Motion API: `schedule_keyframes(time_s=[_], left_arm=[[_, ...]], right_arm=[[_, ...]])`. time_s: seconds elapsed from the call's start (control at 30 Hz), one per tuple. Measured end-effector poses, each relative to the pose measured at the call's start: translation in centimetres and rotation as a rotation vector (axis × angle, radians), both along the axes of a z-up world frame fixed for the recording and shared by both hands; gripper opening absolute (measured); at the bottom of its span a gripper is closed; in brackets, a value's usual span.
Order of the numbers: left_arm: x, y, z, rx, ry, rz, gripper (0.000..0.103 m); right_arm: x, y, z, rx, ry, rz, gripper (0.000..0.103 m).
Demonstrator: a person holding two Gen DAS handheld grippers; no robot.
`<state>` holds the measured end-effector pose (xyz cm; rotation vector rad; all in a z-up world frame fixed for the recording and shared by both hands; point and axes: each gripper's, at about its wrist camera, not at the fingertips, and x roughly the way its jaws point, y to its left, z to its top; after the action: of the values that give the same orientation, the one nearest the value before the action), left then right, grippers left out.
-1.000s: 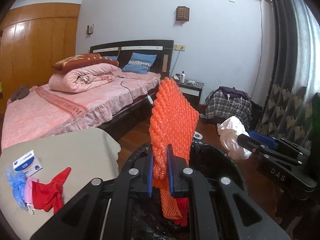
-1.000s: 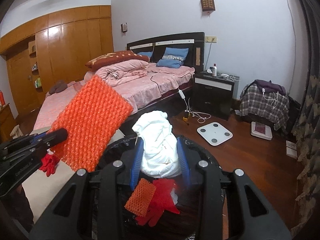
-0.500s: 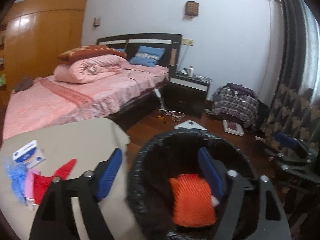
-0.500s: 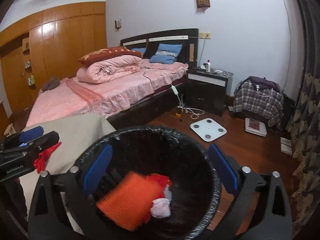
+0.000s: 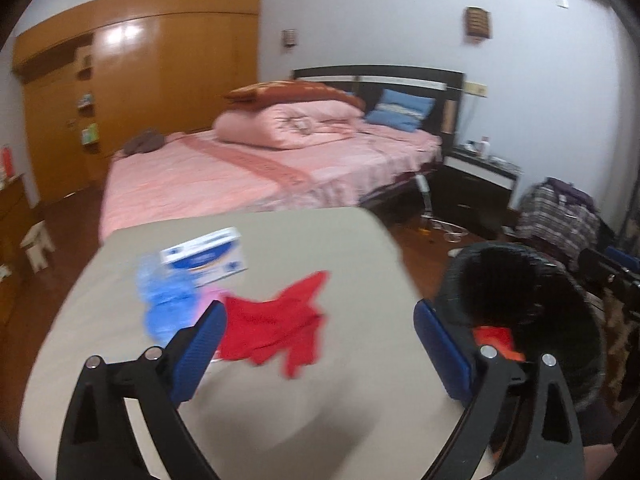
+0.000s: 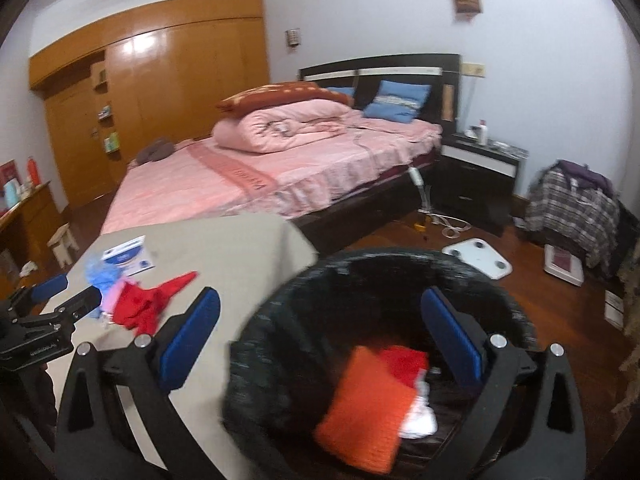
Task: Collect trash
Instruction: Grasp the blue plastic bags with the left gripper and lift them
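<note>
A black-lined trash bin (image 6: 280,316) stands beside the beige table (image 6: 224,248); it also shows in the left wrist view (image 5: 560,280). Inside lie orange bubble wrap (image 6: 366,400), a red cloth (image 6: 404,362) and a white wad (image 6: 420,420). On the table lie a red cloth (image 5: 276,320), a blue crumpled piece (image 5: 164,300), a pink piece (image 5: 210,294) and a blue-and-white box (image 5: 204,256). My left gripper (image 5: 320,356) is open and empty above the table near the red cloth. My right gripper (image 6: 320,340) is open and empty over the bin.
A pink bed (image 6: 280,176) stands behind the table. A black nightstand (image 6: 476,176), a white scale (image 6: 478,256) on the wood floor, a plaid-covered heap (image 6: 572,204) and a wooden wardrobe (image 6: 160,96) are around.
Both grippers opened and let the orange bubble wrap and the white wad fall into the bin. The left gripper then swung left over the table; the right one stays over the bin.
</note>
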<state>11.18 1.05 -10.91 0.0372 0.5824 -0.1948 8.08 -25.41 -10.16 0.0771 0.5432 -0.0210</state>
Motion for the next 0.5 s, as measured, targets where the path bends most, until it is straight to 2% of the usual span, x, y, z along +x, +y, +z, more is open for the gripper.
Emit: schedule_keyframes(time_s=[0.2, 0.5], left_arm=[[0.5, 5.9, -0.8, 0.004, 0.009, 0.126, 0.093], [2.2, 11.1, -2.5, 0.010, 0.027, 0.230, 0.092]], right_arm=[[2.4, 5.2, -0.1, 0.002, 0.004, 0.099, 0.098], [6.1, 10.6, -1.1, -0.008, 0.027, 0.174, 0.098]])
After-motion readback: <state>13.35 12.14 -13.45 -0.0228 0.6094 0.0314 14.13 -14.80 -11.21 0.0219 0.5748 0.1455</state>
